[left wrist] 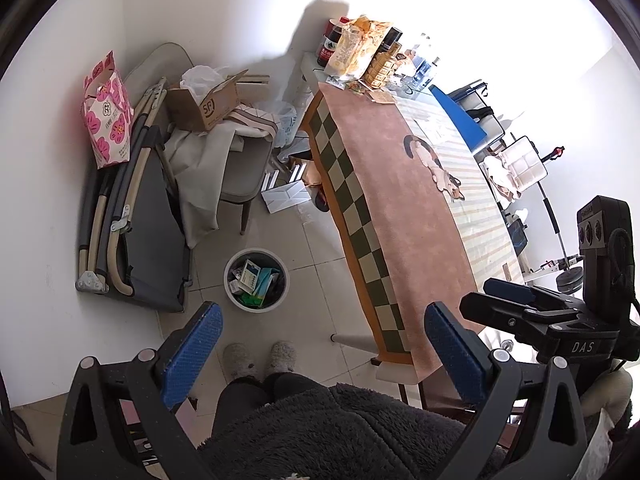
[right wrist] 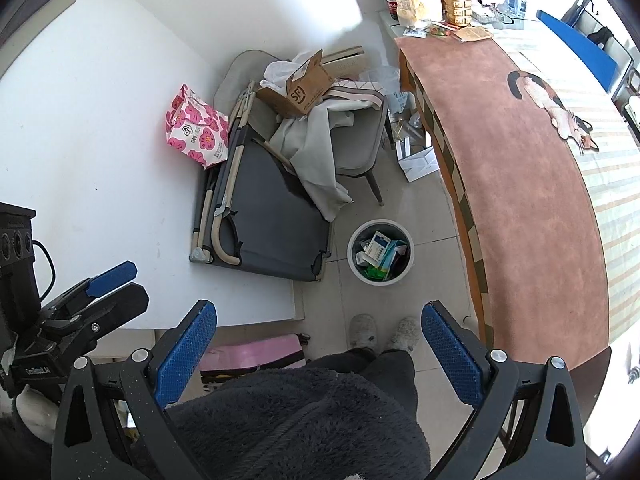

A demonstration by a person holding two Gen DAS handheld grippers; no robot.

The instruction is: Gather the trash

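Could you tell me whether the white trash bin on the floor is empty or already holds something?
It already holds trash: the trash bin stands upright with small boxes and wrappers inside.

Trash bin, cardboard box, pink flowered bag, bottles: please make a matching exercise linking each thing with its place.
Things:
1. trash bin
2. cardboard box
3. pink flowered bag
4. bottles

Places:
A. against the white wall
B. far end of the table
C. on the floor tiles, beside the table
D. on the chair

Pairs: 1-C, 2-D, 3-A, 4-B
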